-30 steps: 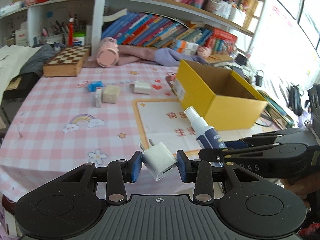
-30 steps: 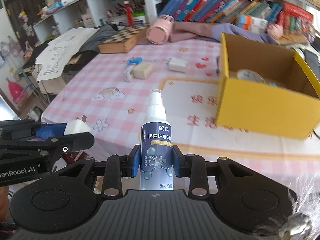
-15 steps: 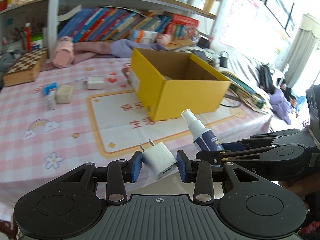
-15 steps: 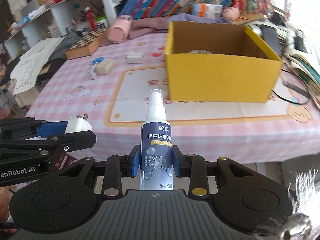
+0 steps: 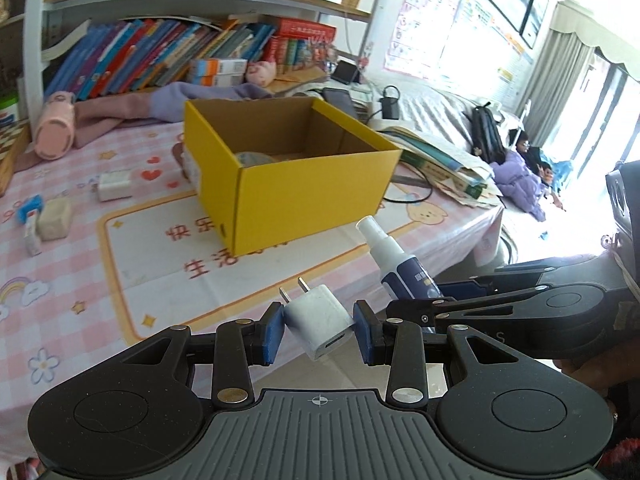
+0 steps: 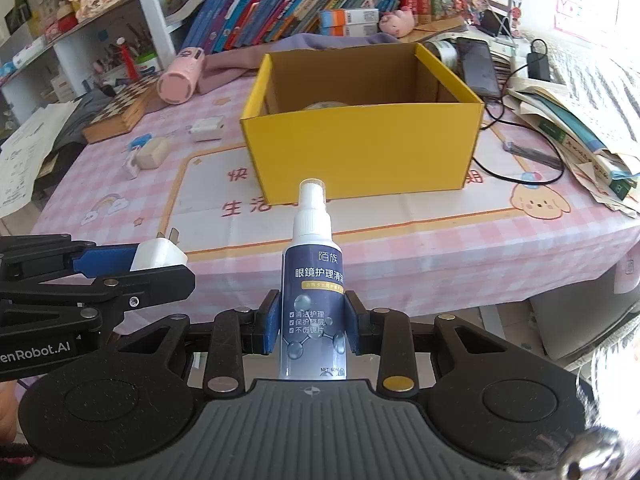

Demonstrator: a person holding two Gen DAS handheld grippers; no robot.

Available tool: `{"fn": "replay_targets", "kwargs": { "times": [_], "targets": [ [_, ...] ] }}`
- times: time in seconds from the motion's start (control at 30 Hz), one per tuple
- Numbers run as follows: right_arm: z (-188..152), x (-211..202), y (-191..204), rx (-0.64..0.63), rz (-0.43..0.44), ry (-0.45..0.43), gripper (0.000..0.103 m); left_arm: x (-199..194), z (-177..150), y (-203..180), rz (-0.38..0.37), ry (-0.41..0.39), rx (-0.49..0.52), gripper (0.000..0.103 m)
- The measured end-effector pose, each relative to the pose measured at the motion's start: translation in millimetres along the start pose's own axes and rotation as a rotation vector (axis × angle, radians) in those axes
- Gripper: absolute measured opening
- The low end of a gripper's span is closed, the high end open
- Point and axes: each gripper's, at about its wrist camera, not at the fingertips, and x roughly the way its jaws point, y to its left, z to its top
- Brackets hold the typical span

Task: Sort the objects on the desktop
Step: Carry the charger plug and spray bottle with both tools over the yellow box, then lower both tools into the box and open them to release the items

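My left gripper is shut on a white plug charger, held tilted in the air before the table's front edge; it also shows in the right wrist view. My right gripper is shut on a blue-labelled spray bottle, upright, also seen in the left wrist view. An open yellow cardboard box stands on the pink checked tablecloth, beyond both grippers. A round object lies inside it.
On the table's left lie a white adapter, a beige block, a small blue-and-white item, a pink cup and a chessboard box. Books, cables and a phone crowd the right side. Bookshelves stand behind.
Both grippers have swung right with their objects. The yellow box now sits ahead near the centre of both views; the chessboard has slid toward the left edge.
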Motion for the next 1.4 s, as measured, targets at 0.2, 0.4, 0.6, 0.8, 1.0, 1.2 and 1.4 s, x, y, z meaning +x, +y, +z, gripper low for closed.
{"fn": "replay_targets", "kwargs": {
  "times": [0.2,0.4,0.6,0.8,1.0,1.2,1.4],
  "targets": [
    [2,0,-16,0.024,-0.021,-0.001,0.03,13,8,-10,-0.032,0.01,0.026,0.036],
    [6,1,-34,0.053,-0.041,-0.007,0.03,28,17,-23,-0.062,0.014,0.08,0.036],
    [16,2,-51,0.084,-0.042,-0.044,0.03,38,32,-29,-0.075,-0.004,0.123,0.036],
    [39,6,-64,0.073,-0.039,-0.086,0.03,46,53,-32,-0.067,-0.049,0.154,0.036],
    [73,8,-76,0.036,-0.028,-0.152,0.03,55,82,-29,-0.041,-0.107,0.164,0.036],
    [122,16,-89,-0.029,-0.003,-0.214,0.03,71,116,-23,0.012,-0.155,0.16,0.036],
    [173,42,-102,-0.112,0.032,-0.247,0.03,94,144,-13,0.088,-0.178,0.115,0.036]
  ]
}}
